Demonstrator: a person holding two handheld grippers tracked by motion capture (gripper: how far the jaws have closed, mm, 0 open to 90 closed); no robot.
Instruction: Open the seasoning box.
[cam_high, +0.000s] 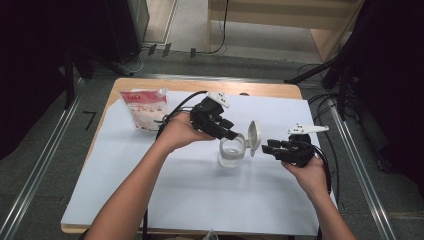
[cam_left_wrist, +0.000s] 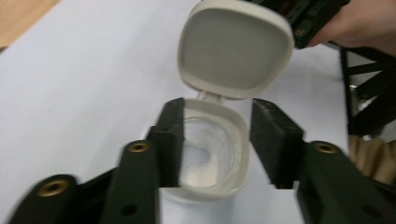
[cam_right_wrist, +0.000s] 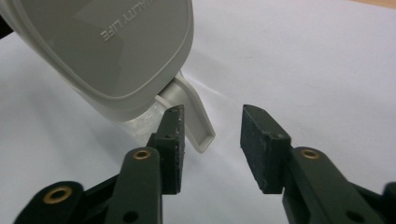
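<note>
A small clear plastic container (cam_high: 231, 152) with a rounded-square cream rim stands near the middle of the tabletop (cam_high: 200, 200), which is covered by a smooth white sheet; its hinged cream lid (cam_high: 254, 136) is flipped up and stands nearly upright on the right side. The left hand-held gripper (cam_high: 235, 136) reaches over the container's rim with its black, rough-padded jaws apart on either side of the opening, clamped on nothing. The right hand-held gripper (cam_high: 266, 147) sits just right of the lid, jaws apart and empty beside the lid's small flat tab (cam_right_wrist: 198, 126), while a glossy red-and-white pouch (cam_high: 145, 107) lies at the far left.
</note>
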